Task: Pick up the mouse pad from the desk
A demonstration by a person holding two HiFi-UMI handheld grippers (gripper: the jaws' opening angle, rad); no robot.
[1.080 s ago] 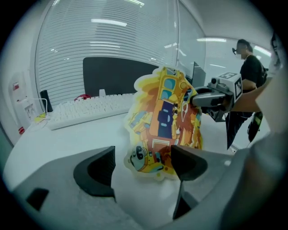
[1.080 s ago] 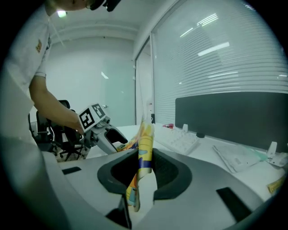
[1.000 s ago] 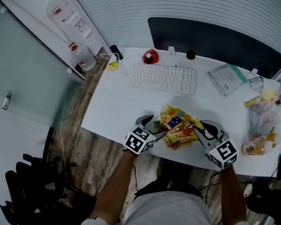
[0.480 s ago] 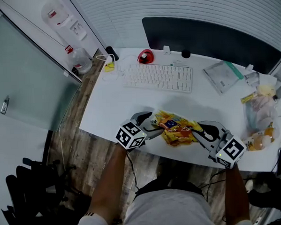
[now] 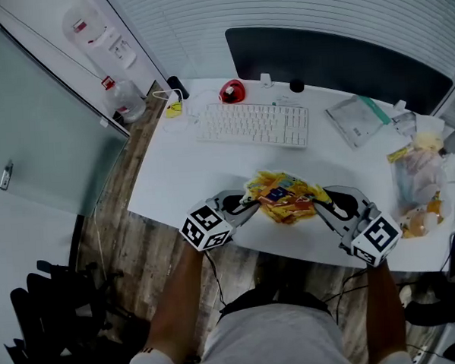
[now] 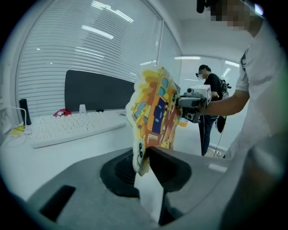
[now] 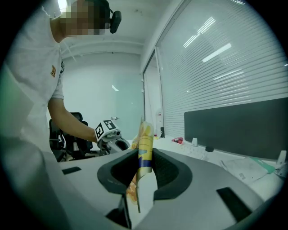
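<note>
Lift step: the mouse pad (image 5: 284, 197) is held above the desk (image 5: 174, 173) near its front edge, one side clamped in the left gripper (image 5: 242, 205), whose jaws have just closed on it, the other in the right gripper (image 5: 324, 203); next, raise both evenly.

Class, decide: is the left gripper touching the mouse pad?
Touching. The left gripper view shows the left gripper pinching the mouse pad by its lower edge; its jaws have just been closing.

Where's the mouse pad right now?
Head view, centre: mouse pad gripped by the left gripper, jaws just closed on it, and the right gripper, over the desk's near edge, before the keyboard.
</note>
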